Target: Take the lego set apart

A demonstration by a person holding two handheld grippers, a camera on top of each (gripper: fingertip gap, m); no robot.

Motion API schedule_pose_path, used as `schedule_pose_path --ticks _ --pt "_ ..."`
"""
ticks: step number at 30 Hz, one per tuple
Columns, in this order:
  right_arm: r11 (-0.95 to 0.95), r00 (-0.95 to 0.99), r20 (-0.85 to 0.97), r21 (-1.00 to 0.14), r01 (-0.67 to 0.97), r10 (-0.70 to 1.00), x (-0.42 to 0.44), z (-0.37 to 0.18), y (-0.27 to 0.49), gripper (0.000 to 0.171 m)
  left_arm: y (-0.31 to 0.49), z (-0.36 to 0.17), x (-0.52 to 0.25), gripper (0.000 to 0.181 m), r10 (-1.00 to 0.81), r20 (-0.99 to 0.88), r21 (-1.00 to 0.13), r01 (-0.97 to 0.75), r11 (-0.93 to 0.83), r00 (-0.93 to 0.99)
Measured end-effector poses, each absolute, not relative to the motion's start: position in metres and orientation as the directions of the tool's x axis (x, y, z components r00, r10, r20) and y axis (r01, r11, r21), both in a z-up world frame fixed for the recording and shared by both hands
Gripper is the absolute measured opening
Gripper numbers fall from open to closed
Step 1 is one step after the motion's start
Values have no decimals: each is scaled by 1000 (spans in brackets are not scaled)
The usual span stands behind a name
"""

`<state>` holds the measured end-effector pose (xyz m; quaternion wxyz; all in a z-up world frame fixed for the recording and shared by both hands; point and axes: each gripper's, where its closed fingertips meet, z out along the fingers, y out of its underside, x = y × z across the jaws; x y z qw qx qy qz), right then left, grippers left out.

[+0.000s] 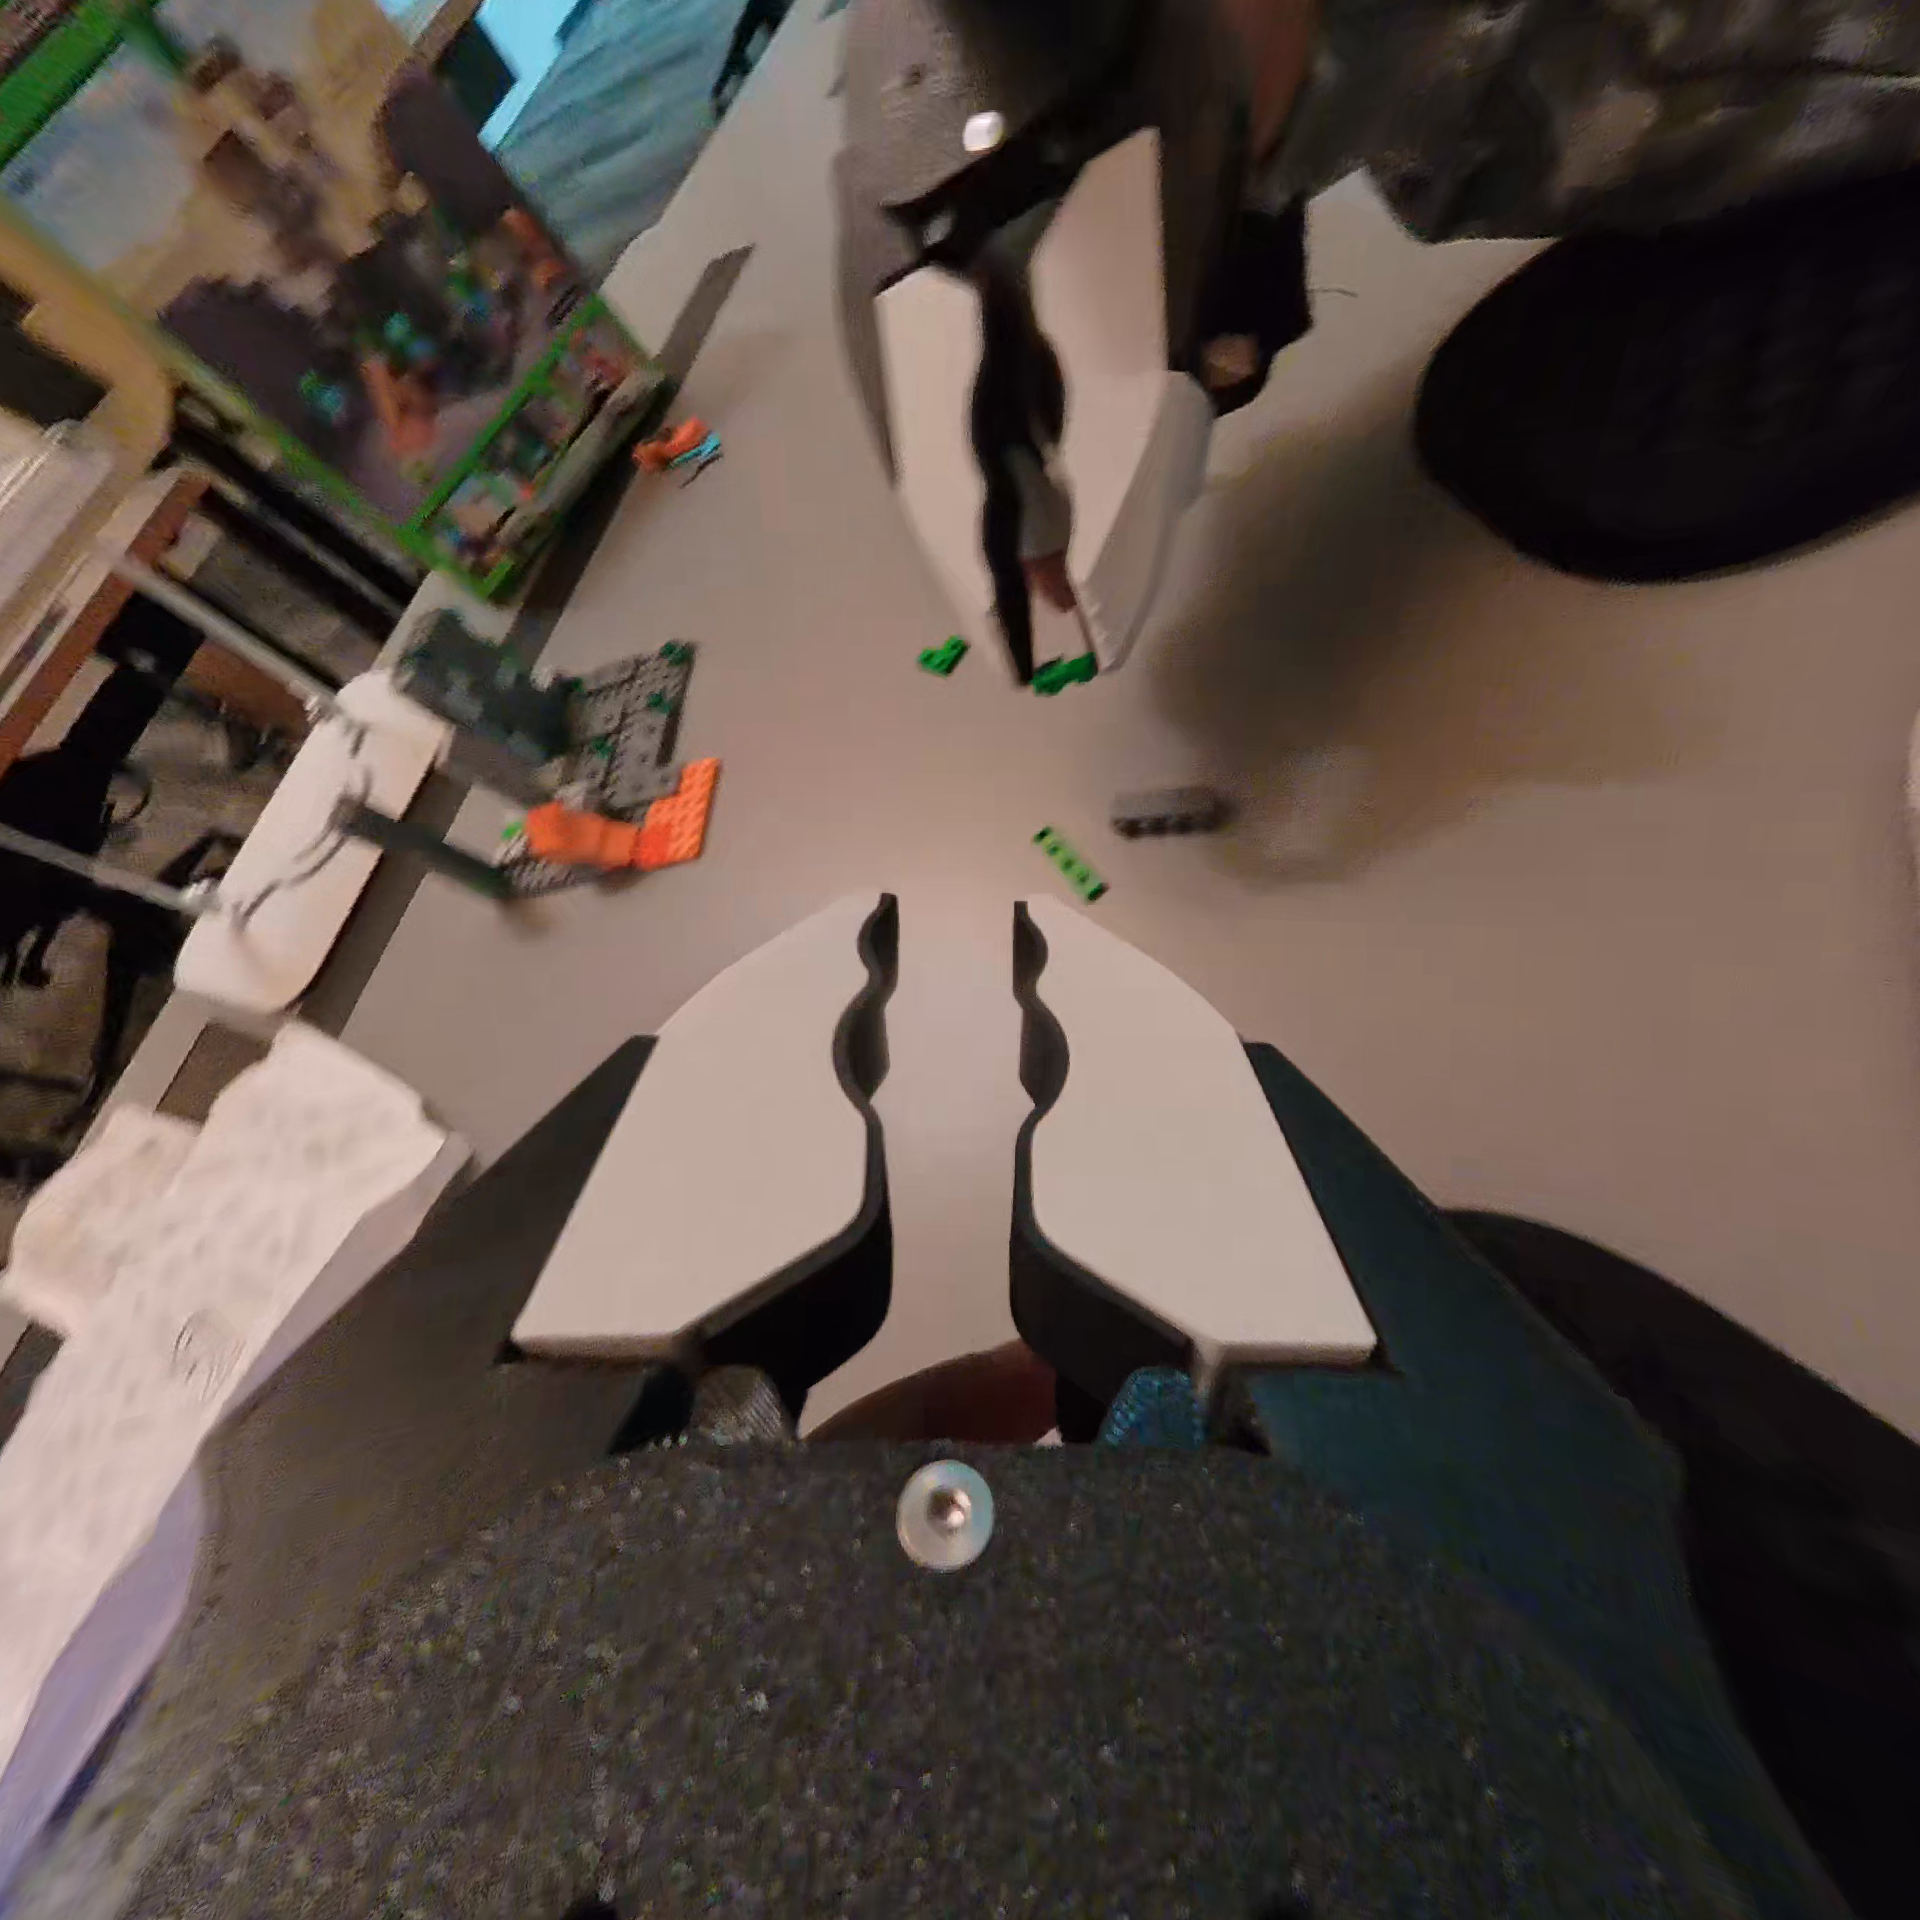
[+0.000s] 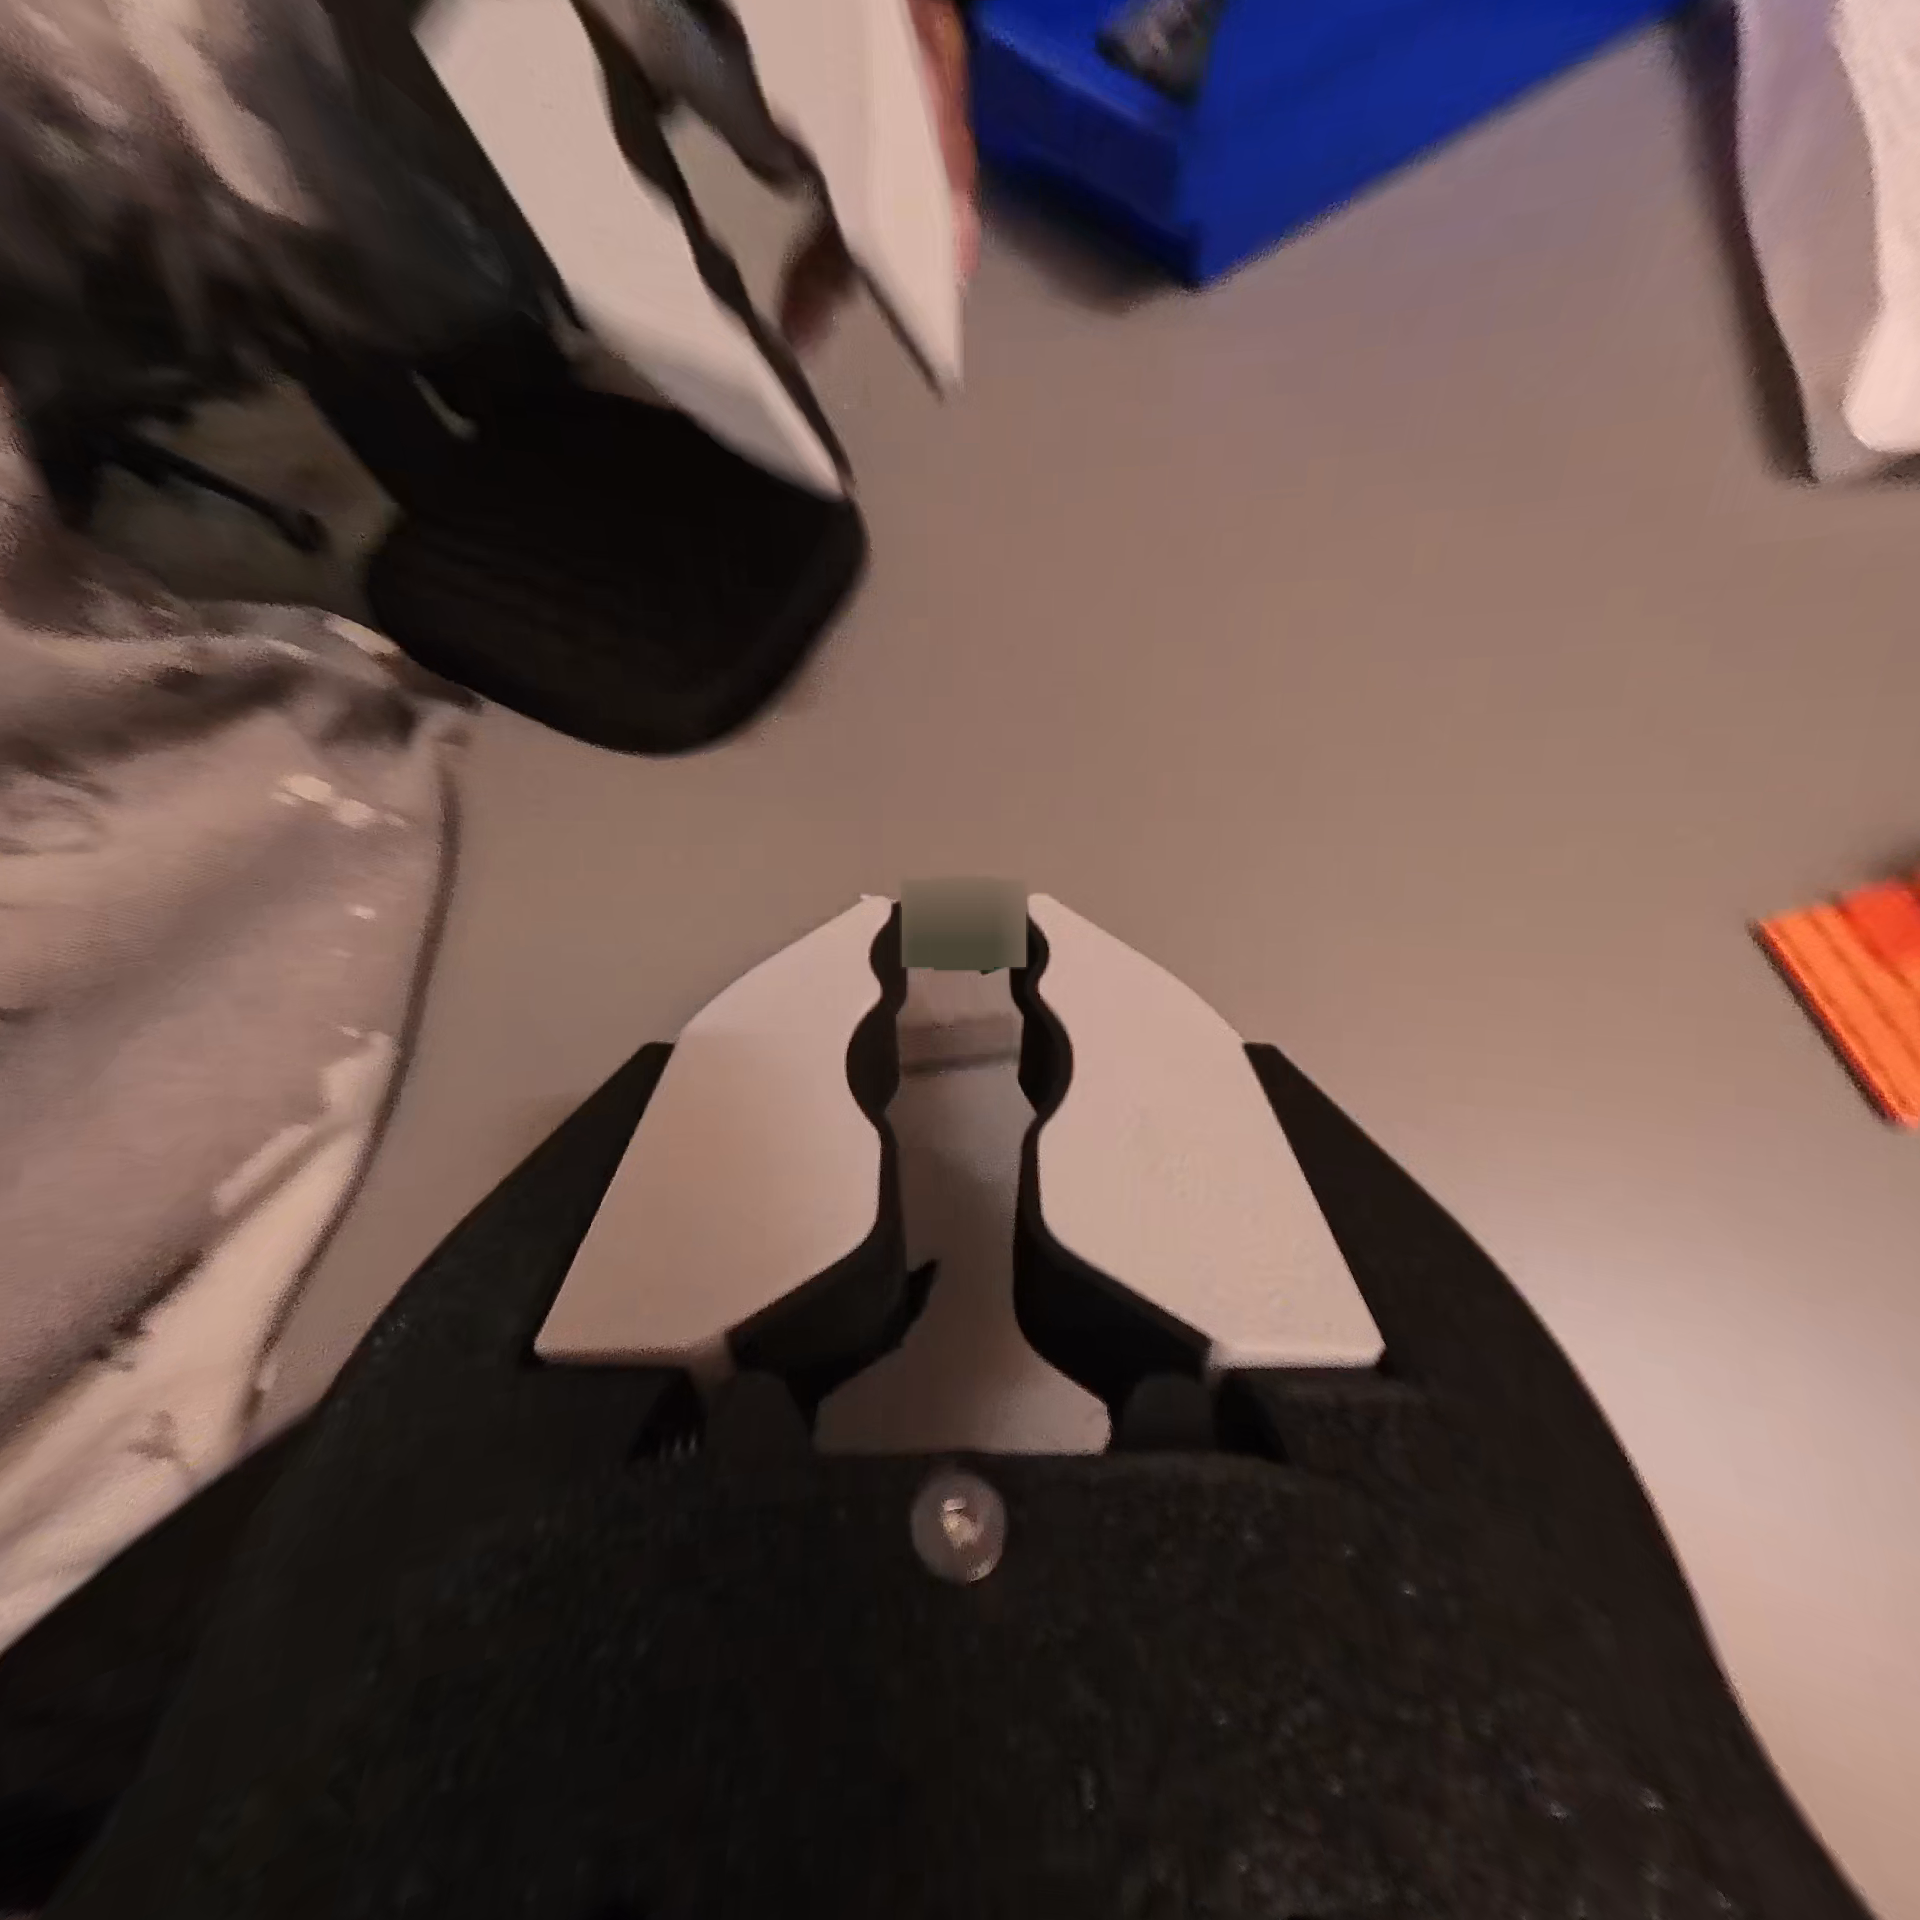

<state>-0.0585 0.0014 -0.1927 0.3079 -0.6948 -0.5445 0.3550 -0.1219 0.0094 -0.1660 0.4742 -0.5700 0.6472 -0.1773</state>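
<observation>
The lego set (image 1: 623, 769) is a grey studded base with orange plates, lying on the grey table (image 1: 1351, 1039) at the left. My left gripper (image 1: 954, 914) is open and empty, held above the table. My right gripper (image 2: 961, 920) is shut on a small pale grey brick (image 2: 961, 935) at its fingertips. In the left wrist view the right gripper (image 1: 1055, 644) points down, tips close to a green piece (image 1: 1065, 673). The left gripper also shows in the right wrist view (image 2: 727, 208), blurred at the top left.
Loose pieces lie on the table: two green ones (image 1: 942, 657) (image 1: 1070, 878), a grey brick (image 1: 1164, 810) and an orange-teal bit (image 1: 675, 452). The lego box (image 1: 312, 312) and white foam blocks (image 1: 312, 831) line the left edge. A blue box (image 2: 1299, 125), an orange plate (image 2: 1860, 1008) and a clear bag (image 2: 208, 883) are nearby. My hands' fingertips stand some 8 cm from each other. About 25 cm separates my right fingertips from the lego set (image 1: 623, 769).
</observation>
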Motion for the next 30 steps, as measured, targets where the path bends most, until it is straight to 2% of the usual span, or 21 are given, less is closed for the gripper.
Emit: schedule_pose_path --ticks 5,8,12,13,16,19,24,30 --pt "-228 30 -244 -846 483 969 -77 -180 -21 19 -17 -173 -84 21 -876 -481 -750 -503 430 -31" --pt "-236 -25 -280 -851 470 960 -83 -177 -31 19 -27 -175 -73 17 -811 -576 -681 -490 544 -100" --pt "-251 -35 -301 -848 467 953 -82 -177 -32 9 -29 -179 -71 6 -738 -662 -604 -492 627 -129" --pt "-254 -39 -305 -852 458 952 -82 -176 -33 9 -31 -180 -72 0 -745 -653 -610 -489 624 -136" --pt "-258 -31 -302 -860 441 953 -81 -174 -29 11 -24 -181 -76 0 -755 -649 -624 -505 597 -92" --pt "-248 42 -263 -829 501 964 -71 -186 -18 19 -20 -186 -87 0 -782 -618 -634 -536 557 -82" --pt "-206 152 -140 -690 694 978 -51 -228 -6 29 -23 -201 -94 0 -833 -546 -654 -574 493 -92" --pt "-153 147 -56 -558 815 988 -51 -258 -8 49 -27 -221 -89 13 -906 -412 -679 -629 379 -101"
